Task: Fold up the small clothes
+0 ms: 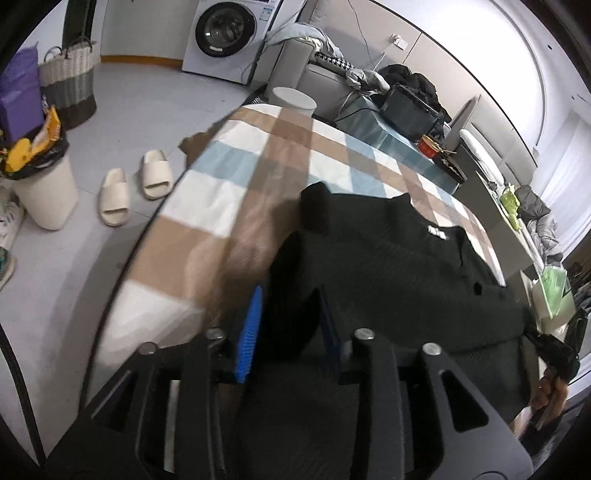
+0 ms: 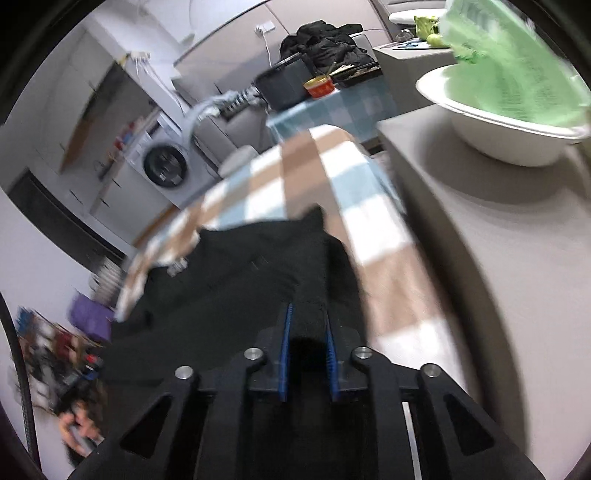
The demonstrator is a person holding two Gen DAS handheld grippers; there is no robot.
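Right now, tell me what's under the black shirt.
The black shirt lies on a checked cloth in tan, white and blue, which shows around it on the far and left sides. Whatever lies directly beneath the fabric is covered, so nothing else can be confirmed there.

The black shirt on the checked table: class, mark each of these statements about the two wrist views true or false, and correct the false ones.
1. The black shirt lies on a checked cloth. True.
2. The shirt is white with red stripes. False: it is black.
3. A pair of pale slippers sits on the floor beside the table. True.
4. The washing machine stands on the table. False: it stands on the floor by the far wall.
5. Black fabric lies between the blue pads of the right gripper. True.
6. The white bowl holds only water. False: something green fills it.
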